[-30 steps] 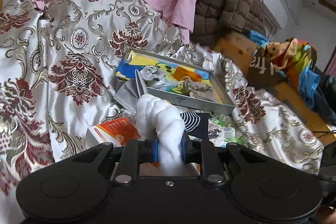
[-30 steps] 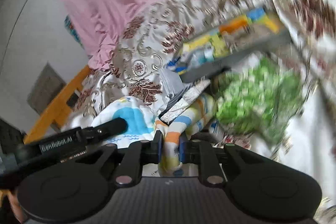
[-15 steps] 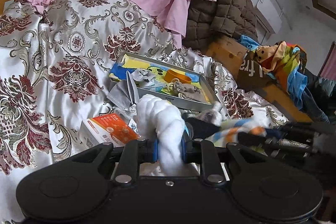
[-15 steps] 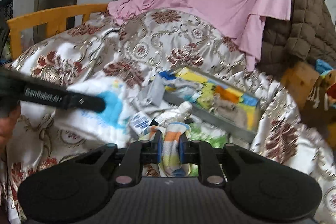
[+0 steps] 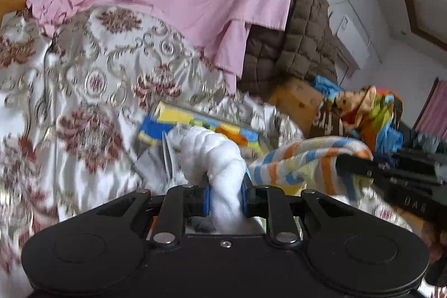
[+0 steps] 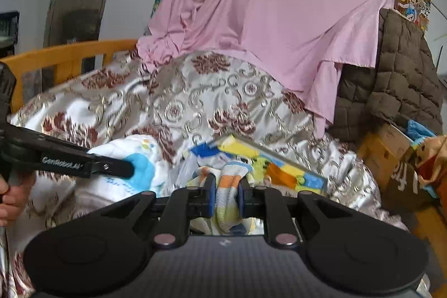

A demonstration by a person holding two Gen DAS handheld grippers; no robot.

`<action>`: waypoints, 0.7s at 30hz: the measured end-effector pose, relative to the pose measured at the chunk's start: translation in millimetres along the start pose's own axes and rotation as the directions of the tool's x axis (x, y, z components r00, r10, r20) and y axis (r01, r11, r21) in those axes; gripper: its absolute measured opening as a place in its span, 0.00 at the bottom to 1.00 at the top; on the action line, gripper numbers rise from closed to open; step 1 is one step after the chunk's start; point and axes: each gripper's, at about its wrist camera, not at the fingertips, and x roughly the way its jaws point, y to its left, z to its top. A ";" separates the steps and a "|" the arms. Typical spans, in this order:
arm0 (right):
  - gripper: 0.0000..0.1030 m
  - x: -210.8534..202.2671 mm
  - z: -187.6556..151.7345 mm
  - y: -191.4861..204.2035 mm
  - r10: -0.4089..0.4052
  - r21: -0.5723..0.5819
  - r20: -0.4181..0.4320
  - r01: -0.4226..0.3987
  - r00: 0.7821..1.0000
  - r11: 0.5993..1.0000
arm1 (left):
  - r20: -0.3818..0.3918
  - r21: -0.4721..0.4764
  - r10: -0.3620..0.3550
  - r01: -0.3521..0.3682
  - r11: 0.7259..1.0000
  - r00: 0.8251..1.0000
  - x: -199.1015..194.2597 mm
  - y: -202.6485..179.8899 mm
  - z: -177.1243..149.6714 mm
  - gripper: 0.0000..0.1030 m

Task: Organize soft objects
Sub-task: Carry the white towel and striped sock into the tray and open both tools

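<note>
Both grippers w/ towels (image 5: 301, 158)

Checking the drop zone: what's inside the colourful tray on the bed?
The tray is tilted edge-on; its yellow, blue and orange printed lining shows, maybe an orange item. The striped towel in the right gripper covers its near end.

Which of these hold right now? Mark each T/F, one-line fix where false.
1. The left hand-held gripper is shut on a white cloth. True.
2. The right hand-held gripper is open and holds nothing. False: it is shut on a striped towel.
3. A pink sheet hangs behind the patterned bedspread. True.
4. The quilted blanket is blue. False: it is brown.
</note>
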 end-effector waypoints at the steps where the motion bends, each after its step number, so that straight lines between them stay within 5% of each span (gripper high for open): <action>1: 0.17 4.4 4.5 -4.8 0.004 0.012 0.007 -0.004 1.000 1.000 | 0.013 0.009 0.000 0.000 1.000 1.000 3.0 -1.0 7.5 0.21; 11: 0.17 93.8 49.0 -58.4 -0.034 0.078 0.053 0.030 0.998 0.996 | 0.078 0.068 0.026 -0.031 0.997 0.997 93.0 -3.4 84.2 0.21; 21: 0.17 202.9 48.1 -100.1 -0.139 0.191 0.012 0.134 0.990 0.972 | 0.021 -0.012 0.097 -0.097 0.995 0.995 206.7 21.5 94.7 0.22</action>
